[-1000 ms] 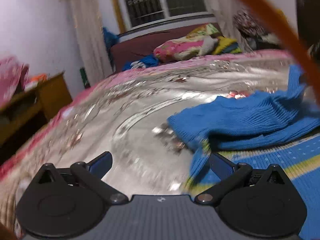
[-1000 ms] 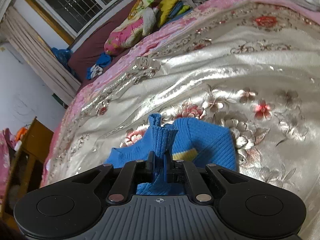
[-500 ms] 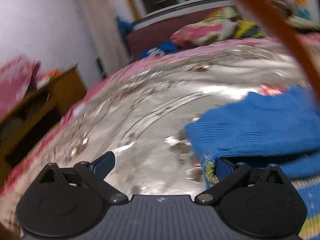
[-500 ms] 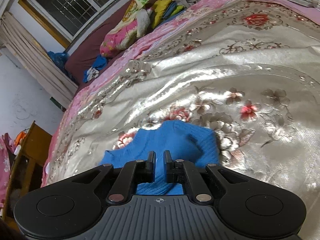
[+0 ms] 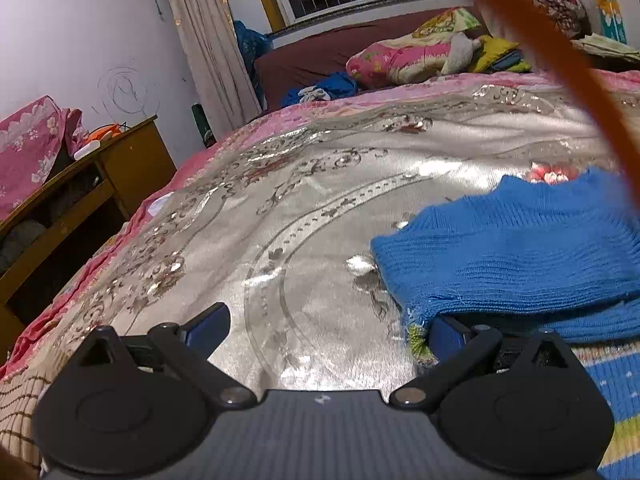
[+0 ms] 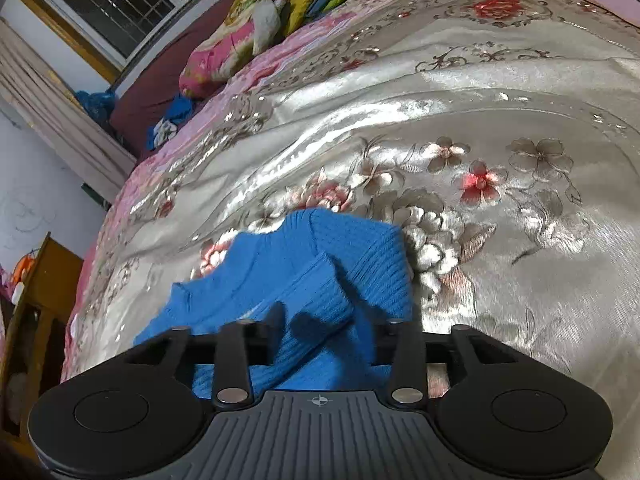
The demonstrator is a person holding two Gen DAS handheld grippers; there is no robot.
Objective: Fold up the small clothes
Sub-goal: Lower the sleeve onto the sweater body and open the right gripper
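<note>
A small blue ribbed knit sweater (image 6: 320, 280) is laid folded on the bed's shiny silver bedspread embroidered with flowers (image 6: 500, 128). A folded blue sleeve is seen between the parted fingers of the right gripper (image 6: 326, 326), whose jaws have just been opening and are released from the knit. The left gripper (image 5: 326, 326) is held low over the bedspread with its jaws spread wide and nothing clasped; its right finger (image 5: 448, 330) is tucked under the sweater's left edge (image 5: 500, 248). A wooden bedside cabinet (image 5: 132, 156) stands beside the bed.
</note>
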